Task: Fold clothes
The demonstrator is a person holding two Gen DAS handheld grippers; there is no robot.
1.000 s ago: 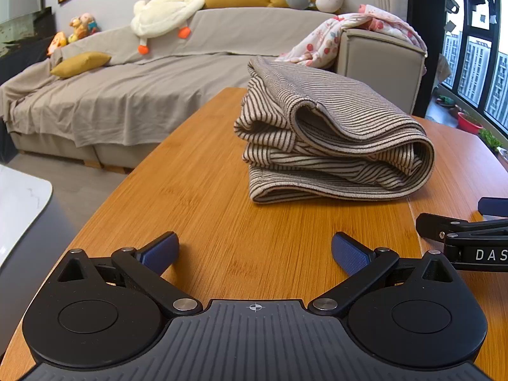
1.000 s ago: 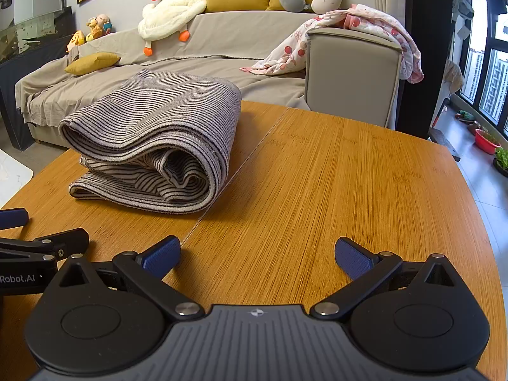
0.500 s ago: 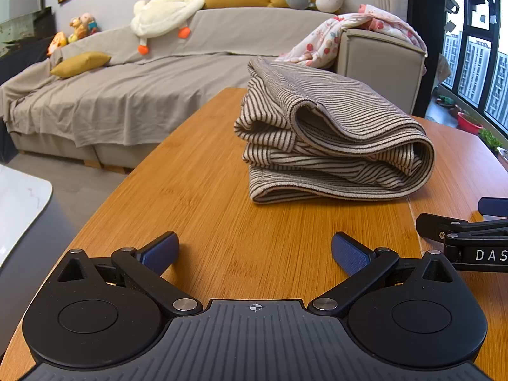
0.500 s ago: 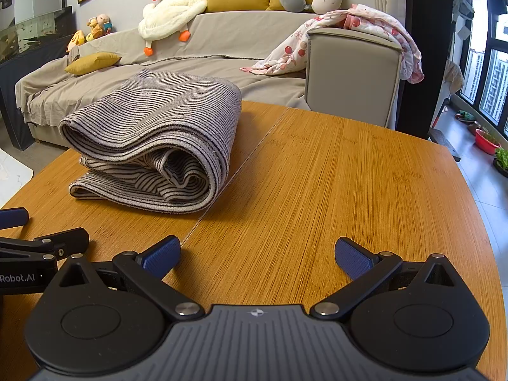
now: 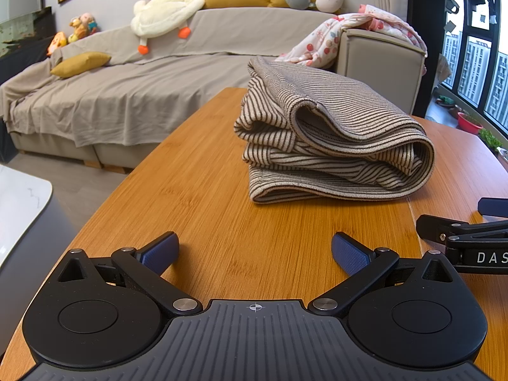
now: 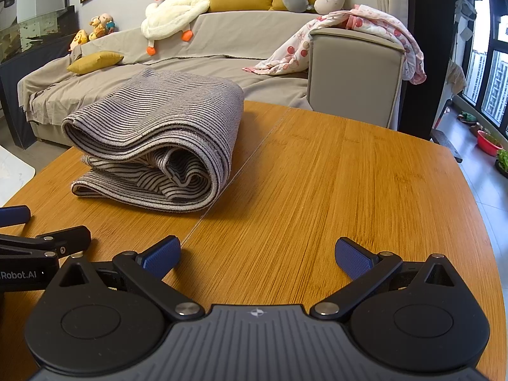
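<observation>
A brown-and-cream striped garment (image 5: 330,139) lies folded in a thick stack on the wooden table (image 5: 203,197). In the right wrist view the garment (image 6: 158,146) sits to the front left. My left gripper (image 5: 255,250) is open and empty, low over the table, short of the garment. My right gripper (image 6: 258,255) is open and empty, to the right of the garment. Each gripper shows at the edge of the other's view: the right gripper (image 5: 466,241), the left gripper (image 6: 38,247).
A grey covered sofa (image 5: 133,95) with a plush duck (image 5: 165,3), yellow cushions and a patterned blanket (image 6: 349,41) stands beyond the table. The table's left edge (image 5: 104,200) drops to the floor. Windows (image 6: 492,76) are on the right.
</observation>
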